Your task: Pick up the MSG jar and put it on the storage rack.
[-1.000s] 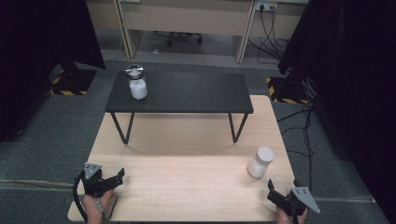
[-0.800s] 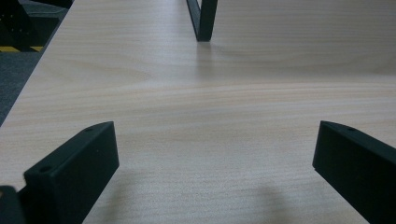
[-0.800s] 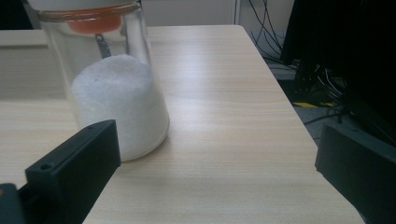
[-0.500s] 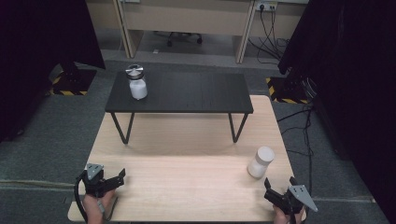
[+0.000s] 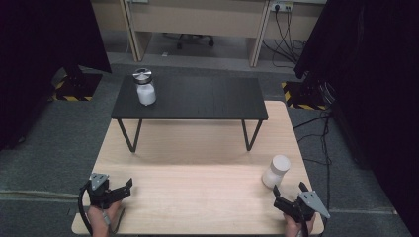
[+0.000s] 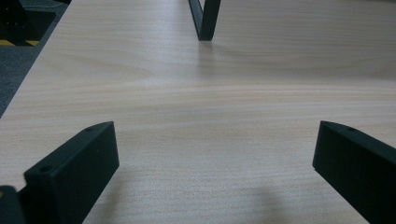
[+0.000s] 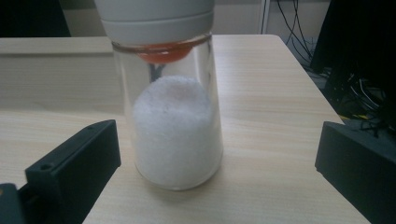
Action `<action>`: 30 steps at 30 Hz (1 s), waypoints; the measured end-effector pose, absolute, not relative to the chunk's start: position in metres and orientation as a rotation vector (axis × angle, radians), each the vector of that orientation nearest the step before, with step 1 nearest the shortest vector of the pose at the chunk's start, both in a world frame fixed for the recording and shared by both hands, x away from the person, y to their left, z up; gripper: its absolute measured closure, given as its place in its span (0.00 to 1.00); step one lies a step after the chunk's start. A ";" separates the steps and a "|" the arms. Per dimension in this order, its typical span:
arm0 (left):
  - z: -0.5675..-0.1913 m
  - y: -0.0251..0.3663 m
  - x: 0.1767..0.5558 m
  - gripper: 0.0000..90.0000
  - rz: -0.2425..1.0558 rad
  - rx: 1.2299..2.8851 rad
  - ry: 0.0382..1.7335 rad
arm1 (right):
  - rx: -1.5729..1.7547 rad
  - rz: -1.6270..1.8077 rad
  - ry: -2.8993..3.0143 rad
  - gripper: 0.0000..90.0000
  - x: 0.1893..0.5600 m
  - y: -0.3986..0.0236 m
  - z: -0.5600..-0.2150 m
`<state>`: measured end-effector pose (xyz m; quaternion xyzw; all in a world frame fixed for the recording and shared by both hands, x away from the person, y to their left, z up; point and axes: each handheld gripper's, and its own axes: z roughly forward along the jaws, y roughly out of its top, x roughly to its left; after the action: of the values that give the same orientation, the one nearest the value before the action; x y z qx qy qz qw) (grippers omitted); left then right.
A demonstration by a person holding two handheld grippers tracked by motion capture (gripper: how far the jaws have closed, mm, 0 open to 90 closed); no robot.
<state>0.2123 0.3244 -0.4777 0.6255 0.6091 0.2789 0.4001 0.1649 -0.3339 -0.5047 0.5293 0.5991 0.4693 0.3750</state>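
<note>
- Looking down from the high view, I see my right gripper [image 5: 288, 191] near the front right corner of the wooden tabletop [image 5: 197, 187], jaws spread wide and holding nothing.
- The jar with the white lid [image 5: 275, 171] stands upright just beyond it, close to the right edge; in the right gripper view the jar [image 7: 173, 116] sits between the jaws but clear of both, roughly half full of white grains.
- My left gripper [image 5: 123, 188] rests near the front left corner, jaws likewise parted over bare wood in the left gripper view.
- A second jar [image 5: 145, 87], metal-lidded as far as I can tell at this range, stands at the left end of the black bench [image 5: 197, 98] set on the far half of the tabletop.
</note>
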 end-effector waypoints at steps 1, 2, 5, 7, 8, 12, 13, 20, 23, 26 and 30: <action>-0.478 0.324 0.212 0.00 0.705 1.582 1.541 | 1.351 1.205 1.535 0.00 0.166 -0.333 -0.504; -0.478 0.324 0.212 0.00 0.705 1.582 1.541 | 1.345 1.208 1.539 0.00 0.167 -0.333 -0.504; -0.478 0.325 0.212 0.00 0.704 1.581 1.540 | 1.334 1.213 1.548 0.00 0.170 -0.331 -0.503; -0.478 0.324 0.212 0.00 0.709 1.587 1.540 | 1.331 1.215 1.555 0.00 0.172 -0.330 -0.502; -0.477 0.323 0.212 0.00 0.714 1.595 1.536 | 1.331 1.217 1.558 0.00 0.174 -0.330 -0.502; -0.477 0.321 0.212 0.00 0.721 1.604 1.530 | 1.331 1.220 1.569 0.00 0.179 -0.329 -0.502; -0.477 0.322 0.212 0.00 0.716 1.600 1.531 | 1.329 1.221 1.570 0.00 0.180 -0.328 -0.502; -0.478 0.323 0.213 0.00 0.712 1.594 1.535 | 1.315 1.232 1.577 0.00 0.188 -0.325 -0.501; -0.477 0.323 0.213 0.00 0.711 1.594 1.537 | 1.303 1.235 1.563 0.00 0.191 -0.322 -0.501; -0.477 0.323 0.213 0.00 0.709 1.597 1.538 | 1.299 1.234 1.557 0.00 0.194 -0.319 -0.501; -0.477 0.323 0.213 0.00 0.708 1.589 1.542 | 1.304 1.231 1.547 0.00 0.198 -0.315 -0.501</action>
<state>0.2131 0.3228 -0.4773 0.6274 0.6089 0.2795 0.3970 0.1976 -0.3150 -0.5014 0.5101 0.6050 0.4814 0.3770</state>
